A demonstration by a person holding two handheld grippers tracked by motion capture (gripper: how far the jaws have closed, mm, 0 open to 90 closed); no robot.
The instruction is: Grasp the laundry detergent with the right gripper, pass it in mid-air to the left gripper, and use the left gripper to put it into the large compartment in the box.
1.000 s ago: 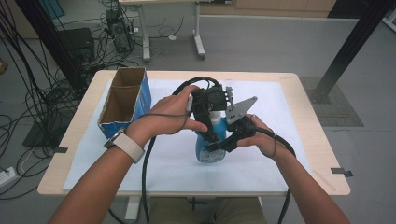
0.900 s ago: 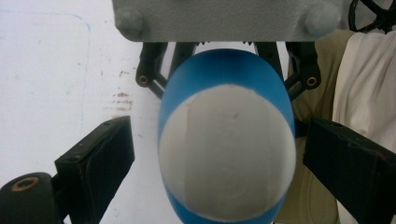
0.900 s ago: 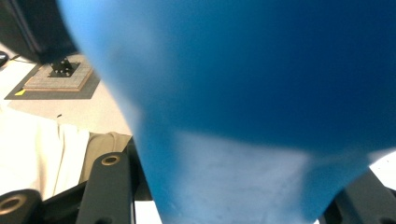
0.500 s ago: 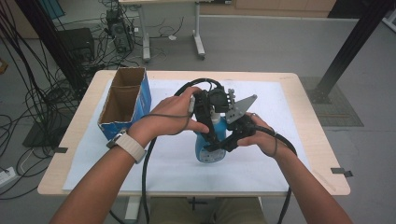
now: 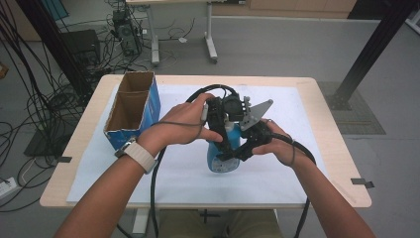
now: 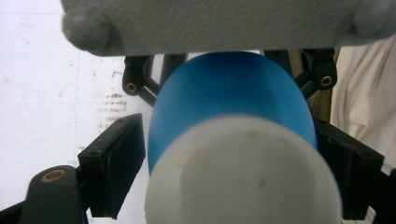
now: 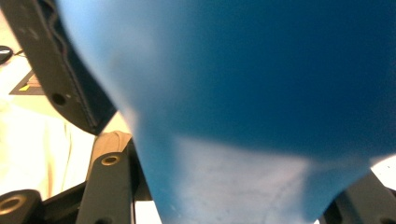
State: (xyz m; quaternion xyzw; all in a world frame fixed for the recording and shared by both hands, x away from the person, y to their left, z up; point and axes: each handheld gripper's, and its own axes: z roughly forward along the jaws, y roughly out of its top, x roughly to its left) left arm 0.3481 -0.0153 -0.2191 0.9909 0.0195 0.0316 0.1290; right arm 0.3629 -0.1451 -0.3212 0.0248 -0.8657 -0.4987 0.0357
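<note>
While your right gripper point(image 5: 233, 154) stays out of the question of opening, clamped on the body of the blue bottle point(image 5: 224, 157), the item stands upright at the centre of the high view, on the white sheet point(image 5: 307, 129) that covers the table point(image 5: 341, 163).

Item: blue bottle with white cap point(image 6: 243, 172); the cap sits low centre in the left gripper view.
Left gripper point(image 5: 224, 144): jaws have just been closing, set either side of the bottle's neck; the pad at the left of that view stands clear of it, and whether the right pad touches cannot be told.
Step, as judged: bracing the bottle and taking hold of its top.
Next move calls for: finish closing squarely on the cap, then turn it while your right keeps the body from spinning.
Also present: open cardboard box point(image 5: 130, 108), upper left, well apart.
</note>
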